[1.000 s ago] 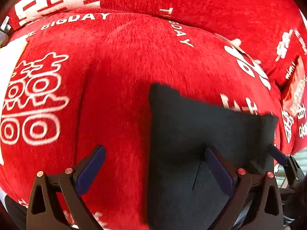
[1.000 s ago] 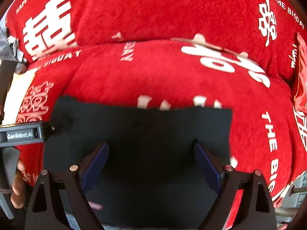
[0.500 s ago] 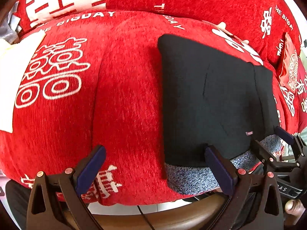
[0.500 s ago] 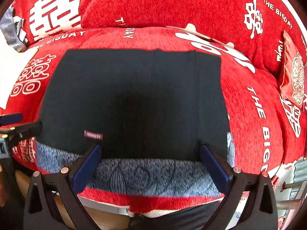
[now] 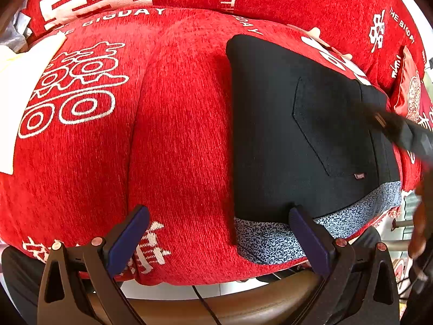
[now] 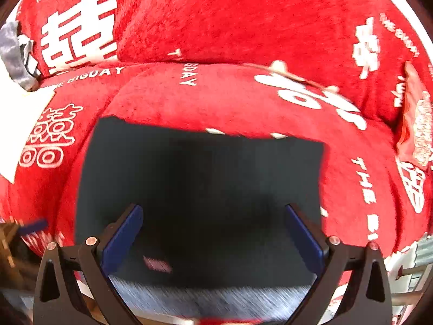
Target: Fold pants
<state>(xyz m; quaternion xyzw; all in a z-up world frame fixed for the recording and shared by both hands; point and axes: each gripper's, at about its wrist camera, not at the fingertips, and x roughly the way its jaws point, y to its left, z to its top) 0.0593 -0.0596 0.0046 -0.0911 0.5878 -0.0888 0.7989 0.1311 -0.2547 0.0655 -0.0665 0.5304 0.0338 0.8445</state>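
The black pants (image 5: 270, 135) lie folded into a flat rectangle on the red sofa seat (image 5: 176, 135). A blue speckled band (image 5: 270, 238) runs along their near edge. My left gripper (image 5: 216, 235) is open, mostly over bare cushion left of the pants; its right finger (image 5: 308, 238) stands in front of their near left corner. My right gripper (image 6: 213, 238) is open wide above the near half of the pants (image 6: 203, 189), holding nothing. It shows in the left wrist view as a dark blur (image 5: 400, 130) over the pants' right side.
A white sheet (image 5: 16, 103) lies at the seat's left end. A red embroidered pillow (image 5: 408, 94) leans at the right. Red back cushions (image 6: 243, 13) rise behind. The sofa's brown front rail (image 5: 216, 306) runs below the seat.
My left gripper slid left off the pants and backed away, then held still. My right gripper drew back, showing the whole fold, then came in closer over the pants again.
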